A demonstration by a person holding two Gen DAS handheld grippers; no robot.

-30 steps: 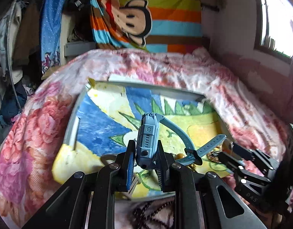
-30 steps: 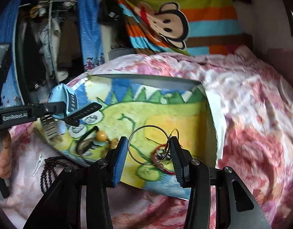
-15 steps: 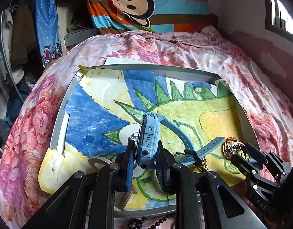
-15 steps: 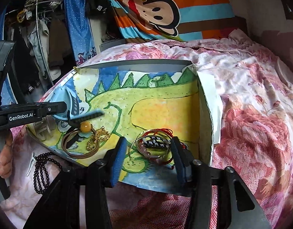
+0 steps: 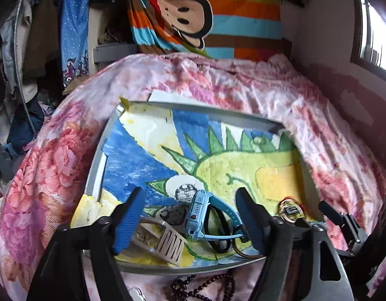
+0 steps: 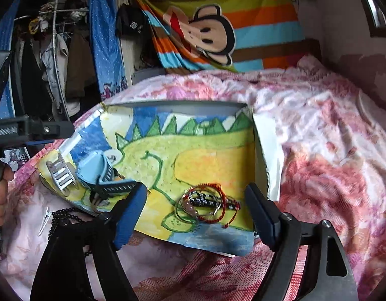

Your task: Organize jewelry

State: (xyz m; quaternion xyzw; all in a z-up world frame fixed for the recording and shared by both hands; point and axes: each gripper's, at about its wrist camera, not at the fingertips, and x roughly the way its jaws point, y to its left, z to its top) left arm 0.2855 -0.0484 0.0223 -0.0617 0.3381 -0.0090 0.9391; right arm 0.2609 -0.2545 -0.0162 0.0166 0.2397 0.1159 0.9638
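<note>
One blue watch (image 5: 200,215) lies on its side in the grey tray (image 5: 95,168), beside one slotted metal cuff (image 5: 167,243); one bundle of red cord and wire bracelets (image 6: 208,203) lies at the tray's near right, and one dark bead string (image 6: 64,215) on the blanket. The left gripper (image 5: 190,223) and right gripper (image 6: 195,215) are both spread wide, holding nothing. No lettering is legible.

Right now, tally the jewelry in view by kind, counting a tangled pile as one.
Watch: 1
Clips: 2, big clip and small clip
Bracelet pile: 1
Bangle: 1, partly hidden
Bead strand: 1
Total: 6
</note>
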